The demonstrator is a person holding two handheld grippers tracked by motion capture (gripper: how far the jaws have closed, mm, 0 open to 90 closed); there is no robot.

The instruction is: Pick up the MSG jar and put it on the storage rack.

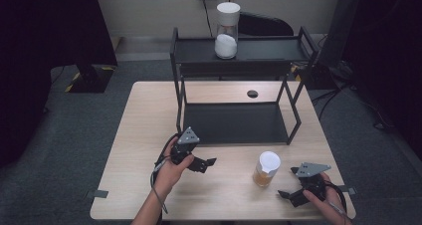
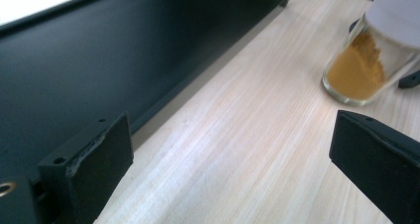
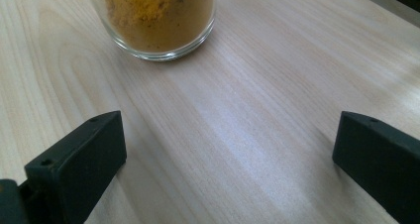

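The spice jar (image 1: 266,168) stands upright on the table (image 1: 134,135), near its right front, between the two tools and touching neither. It holds orange powder under a white lid. The left tool (image 1: 205,164) sits to the jar's left, jaws wide apart and empty, pointing right toward it, with bare wood between. The right tool (image 1: 287,195) lies just near and right of the jar, jaws also spread wide with nothing in them. Behind the jar stands a black rack (image 1: 234,123), its lower shelf resting on the table, close to the left tool. On its upper shelf, far back, stands a white jar (image 1: 226,30).
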